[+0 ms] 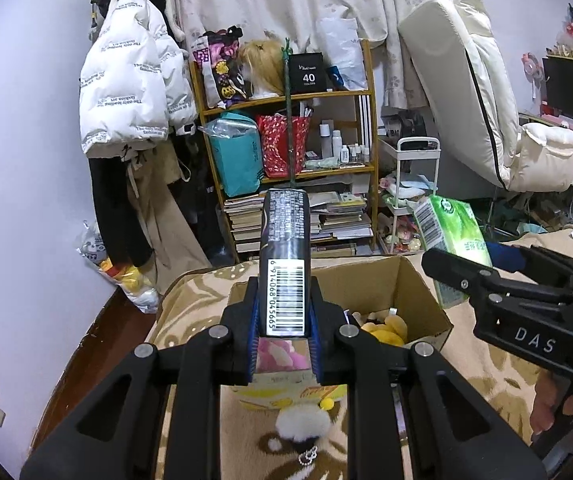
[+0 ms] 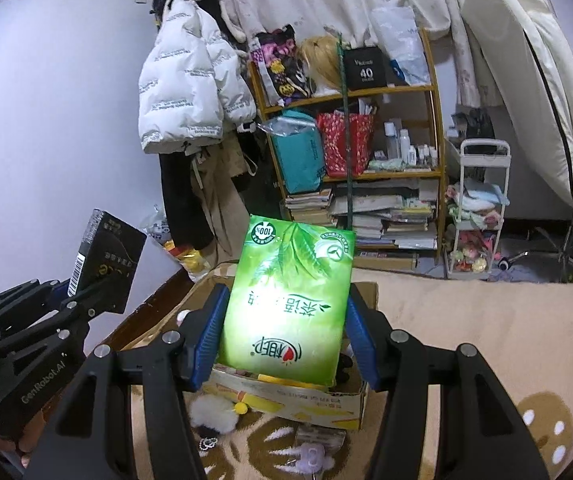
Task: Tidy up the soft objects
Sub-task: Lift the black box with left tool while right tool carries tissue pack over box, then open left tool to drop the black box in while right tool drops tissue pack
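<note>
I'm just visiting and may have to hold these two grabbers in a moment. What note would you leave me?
Left gripper: shut on the dark pack, held up above the cardboard box.
Right gripper: shut on the green tissue pack, also above the box.
Done: a yellow plush toy already lies in the box.
Left: both packs are not yet put away; a white fluffy toy and a small purple toy lie on the blanket in front of the box.
</note>
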`<state>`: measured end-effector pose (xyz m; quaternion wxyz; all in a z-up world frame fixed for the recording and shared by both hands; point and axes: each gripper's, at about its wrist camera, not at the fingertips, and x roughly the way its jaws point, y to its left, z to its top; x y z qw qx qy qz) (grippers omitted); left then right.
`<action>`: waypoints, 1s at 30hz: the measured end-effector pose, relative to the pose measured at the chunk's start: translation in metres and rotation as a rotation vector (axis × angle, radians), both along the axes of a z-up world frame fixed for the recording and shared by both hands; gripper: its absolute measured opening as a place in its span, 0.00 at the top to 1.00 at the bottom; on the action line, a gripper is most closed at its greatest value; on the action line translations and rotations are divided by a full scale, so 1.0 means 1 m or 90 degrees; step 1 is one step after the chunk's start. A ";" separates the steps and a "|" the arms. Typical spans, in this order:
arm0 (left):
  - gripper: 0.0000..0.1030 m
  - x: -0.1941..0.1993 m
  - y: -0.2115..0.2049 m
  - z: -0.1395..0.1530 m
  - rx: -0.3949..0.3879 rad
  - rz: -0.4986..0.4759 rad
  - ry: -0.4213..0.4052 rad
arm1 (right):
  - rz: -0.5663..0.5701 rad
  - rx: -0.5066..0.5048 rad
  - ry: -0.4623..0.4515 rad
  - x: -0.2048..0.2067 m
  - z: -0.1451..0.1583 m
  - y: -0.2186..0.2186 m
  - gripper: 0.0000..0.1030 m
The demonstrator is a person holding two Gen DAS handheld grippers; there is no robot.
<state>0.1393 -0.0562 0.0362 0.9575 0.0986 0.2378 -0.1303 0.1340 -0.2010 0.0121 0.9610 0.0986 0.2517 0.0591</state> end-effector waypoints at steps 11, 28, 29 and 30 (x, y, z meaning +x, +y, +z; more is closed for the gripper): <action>0.80 0.032 -0.009 -0.043 0.007 -0.012 0.058 | -0.004 0.025 0.021 0.022 -0.025 -0.014 0.42; 0.76 0.056 -0.009 -0.081 0.014 0.007 0.123 | -0.008 0.034 0.119 0.052 -0.072 -0.017 0.41; 0.75 0.056 -0.007 -0.081 0.017 0.013 0.125 | -0.008 0.027 0.119 0.051 -0.072 -0.016 0.41; 0.75 0.056 -0.006 -0.082 0.021 0.023 0.125 | -0.008 0.020 0.121 0.051 -0.072 -0.015 0.41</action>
